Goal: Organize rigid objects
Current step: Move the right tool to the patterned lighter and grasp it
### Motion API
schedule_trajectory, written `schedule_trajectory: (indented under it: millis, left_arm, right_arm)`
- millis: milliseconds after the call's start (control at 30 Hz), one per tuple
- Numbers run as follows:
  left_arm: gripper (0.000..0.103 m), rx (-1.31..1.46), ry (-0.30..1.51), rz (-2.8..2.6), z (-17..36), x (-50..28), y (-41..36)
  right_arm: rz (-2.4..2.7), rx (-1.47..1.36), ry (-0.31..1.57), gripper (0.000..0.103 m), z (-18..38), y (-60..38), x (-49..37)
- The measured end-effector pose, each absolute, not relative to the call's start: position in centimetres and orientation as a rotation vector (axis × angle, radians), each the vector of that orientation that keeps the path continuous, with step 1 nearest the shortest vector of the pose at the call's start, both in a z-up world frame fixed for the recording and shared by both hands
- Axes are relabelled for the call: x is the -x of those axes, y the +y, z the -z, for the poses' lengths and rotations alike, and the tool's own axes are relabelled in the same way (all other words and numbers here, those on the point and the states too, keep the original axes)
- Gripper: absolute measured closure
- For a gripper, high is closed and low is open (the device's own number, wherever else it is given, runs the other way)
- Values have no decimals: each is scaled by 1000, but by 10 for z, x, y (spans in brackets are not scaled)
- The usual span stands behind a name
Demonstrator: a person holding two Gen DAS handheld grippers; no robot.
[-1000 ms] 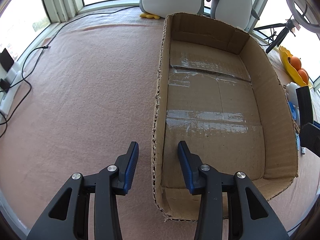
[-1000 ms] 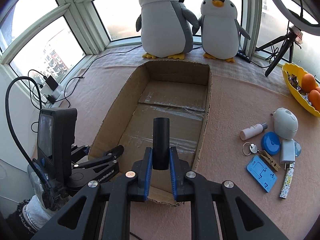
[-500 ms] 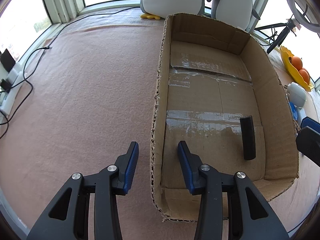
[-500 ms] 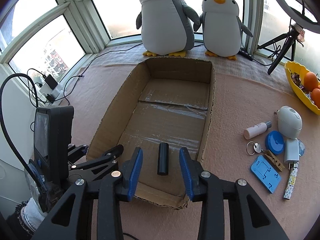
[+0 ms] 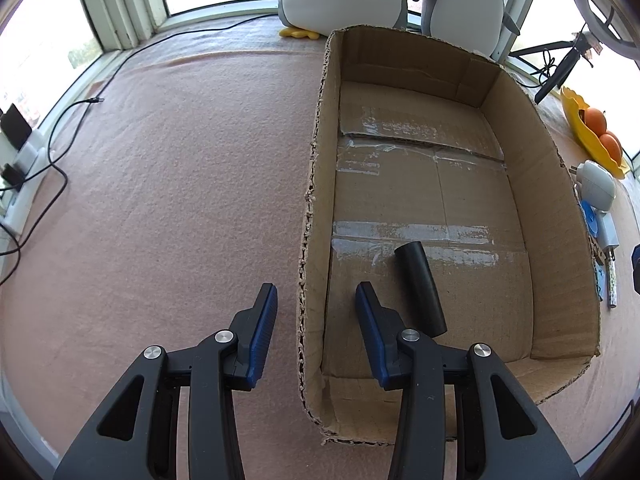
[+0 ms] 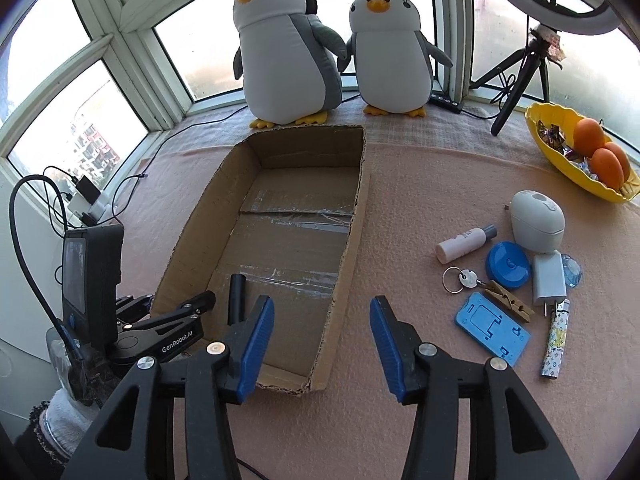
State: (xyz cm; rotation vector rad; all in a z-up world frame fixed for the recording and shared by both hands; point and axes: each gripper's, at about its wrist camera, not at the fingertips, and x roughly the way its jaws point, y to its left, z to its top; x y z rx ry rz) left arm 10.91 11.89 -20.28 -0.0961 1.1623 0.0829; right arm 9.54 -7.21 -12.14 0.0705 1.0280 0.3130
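Inside the cardboard box [image 5: 552,216], near its front end, a black tube [image 5: 420,288] lies on its side on the taped floor, the only thing in there. My left gripper [image 5: 316,300] is spread wide and straddles the box's left wall, holding nothing. My right gripper [image 6: 322,312] is also wide open and empty over the box's front right corner. Only the right wrist view shows the rest clearly (the left catches just their edge): a small bottle [image 6: 466,244], blue round lid [image 6: 508,264], blue phone stand [image 6: 492,326], keys [image 6: 460,279], and a yellow bowl [image 6: 538,136] with oranges [image 6: 600,152].
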Motion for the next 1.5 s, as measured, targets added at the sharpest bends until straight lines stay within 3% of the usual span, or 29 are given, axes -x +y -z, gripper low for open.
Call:
schedule_trajectory:
  millis: [700, 1200, 1500]
  left_arm:
    - [62, 82, 1164, -92, 203, -110, 117]
    - [62, 97, 1166, -91, 203, -110, 119]
    - [62, 108, 1169, -89, 203, -110, 119]
  right_arm:
    - [13, -146, 1058, 57, 151, -238, -91]
    - [48, -95, 1169, 59, 187, -255, -119]
    - [48, -47, 1237, 69, 204, -250, -132]
